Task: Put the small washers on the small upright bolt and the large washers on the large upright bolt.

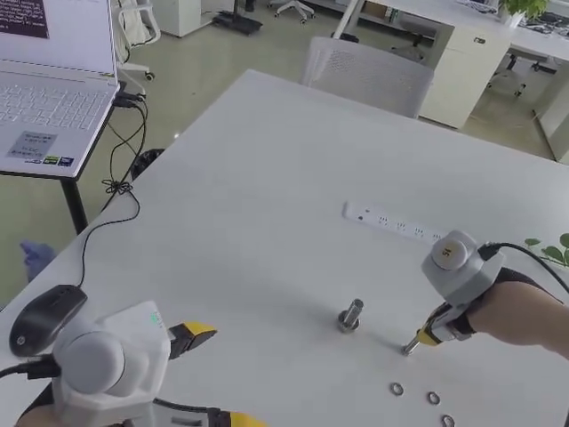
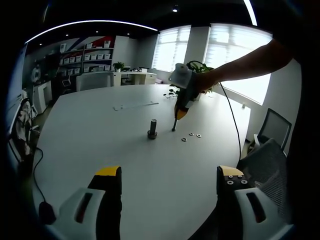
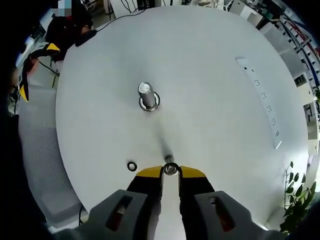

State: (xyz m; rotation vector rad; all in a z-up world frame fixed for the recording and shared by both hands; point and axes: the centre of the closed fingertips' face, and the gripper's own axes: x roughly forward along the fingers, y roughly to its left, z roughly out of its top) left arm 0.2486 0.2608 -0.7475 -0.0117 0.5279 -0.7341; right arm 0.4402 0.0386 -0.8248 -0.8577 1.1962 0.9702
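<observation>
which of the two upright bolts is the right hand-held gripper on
The small bolt, the thin one between the tips of the right hand-held gripper. The large bolt is thicker and stands apart from it, untouched.

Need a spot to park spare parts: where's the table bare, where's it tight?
Bare: the wide stretch of table between the power strip and the mouse, and the run from the left gripper to the large bolt. Crowded: around the right gripper, shut on the small bolt, with three loose washers beside it.
</observation>
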